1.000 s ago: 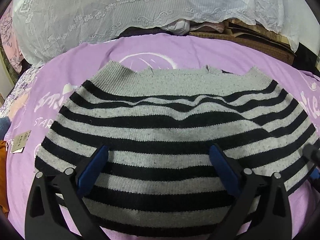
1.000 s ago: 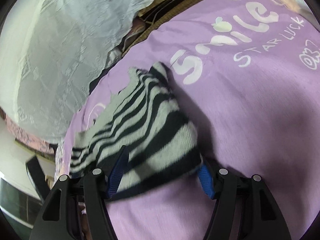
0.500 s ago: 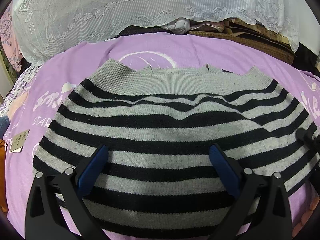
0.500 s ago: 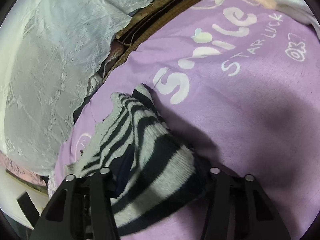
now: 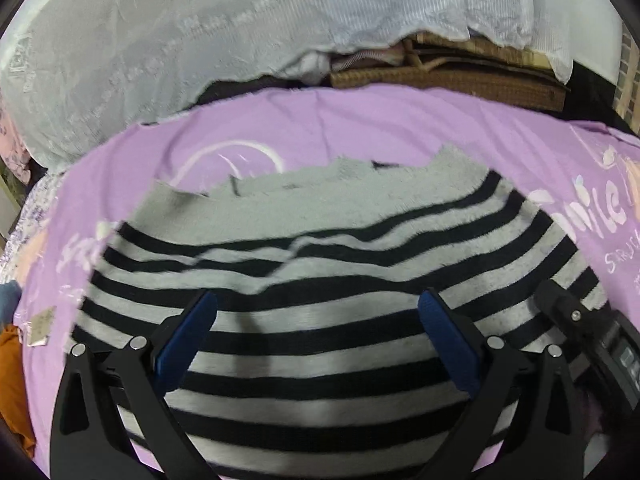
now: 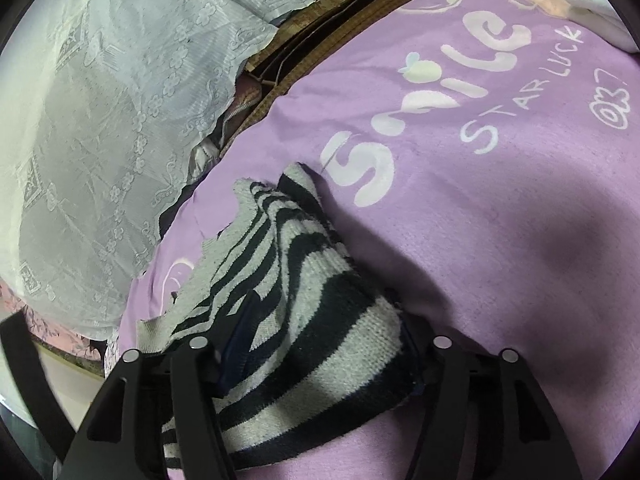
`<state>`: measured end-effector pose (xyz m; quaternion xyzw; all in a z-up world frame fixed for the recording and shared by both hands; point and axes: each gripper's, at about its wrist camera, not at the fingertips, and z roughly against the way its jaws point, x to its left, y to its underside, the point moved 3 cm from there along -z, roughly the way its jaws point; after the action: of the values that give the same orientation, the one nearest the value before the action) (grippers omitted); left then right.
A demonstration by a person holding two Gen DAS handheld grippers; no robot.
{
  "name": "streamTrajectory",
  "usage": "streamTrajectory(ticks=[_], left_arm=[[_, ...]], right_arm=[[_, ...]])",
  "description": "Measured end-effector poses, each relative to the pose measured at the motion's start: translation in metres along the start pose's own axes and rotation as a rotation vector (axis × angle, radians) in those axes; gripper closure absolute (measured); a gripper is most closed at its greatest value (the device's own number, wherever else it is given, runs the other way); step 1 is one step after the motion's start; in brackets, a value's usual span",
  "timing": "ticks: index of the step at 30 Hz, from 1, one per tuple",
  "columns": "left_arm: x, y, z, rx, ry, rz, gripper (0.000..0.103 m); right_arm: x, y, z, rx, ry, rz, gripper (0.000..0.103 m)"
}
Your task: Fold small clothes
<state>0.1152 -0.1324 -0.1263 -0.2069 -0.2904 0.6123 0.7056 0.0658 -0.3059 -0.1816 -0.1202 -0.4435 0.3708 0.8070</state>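
A grey and black striped knit sweater lies spread on a purple printed blanket. My left gripper is open, its blue pads apart above the sweater's lower middle. My right gripper has the sweater's right edge bunched between its fingers and lifted off the blanket; the cloth covers the pads. The right gripper's black body shows in the left wrist view at the sweater's right side.
A white lace cover and a woven brown mat lie beyond the blanket. An orange cloth and a small paper tag lie at the left. A white item sits at the far right.
The right gripper's fingers have closed in on the sweater's right edge and raised it. The left gripper has shifted and tilted slightly above the sweater, still open.
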Motion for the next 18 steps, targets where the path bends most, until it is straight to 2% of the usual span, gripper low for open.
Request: streamTrajectory(ticks=[4, 8, 10, 18], left_arm=[[-0.007, 0.011, -0.011, -0.015, -0.023, -0.025, 0.004], [-0.001, 0.011, -0.013, -0.003, 0.016, 0.008, 0.004], [-0.001, 0.012, -0.012, -0.007, 0.021, 0.01, 0.004], [0.001, 0.011, -0.011, -0.008, 0.047, 0.018, 0.005]], right_arm=[[-0.002, -0.002, 0.001, -0.007, -0.021, -0.024, 0.038], [-0.009, -0.002, 0.003, -0.003, -0.009, -0.057, 0.06], [-0.007, -0.002, 0.003, 0.0, -0.015, -0.046, 0.065], [0.009, 0.001, 0.011, -0.043, 0.002, 0.059, 0.067]])
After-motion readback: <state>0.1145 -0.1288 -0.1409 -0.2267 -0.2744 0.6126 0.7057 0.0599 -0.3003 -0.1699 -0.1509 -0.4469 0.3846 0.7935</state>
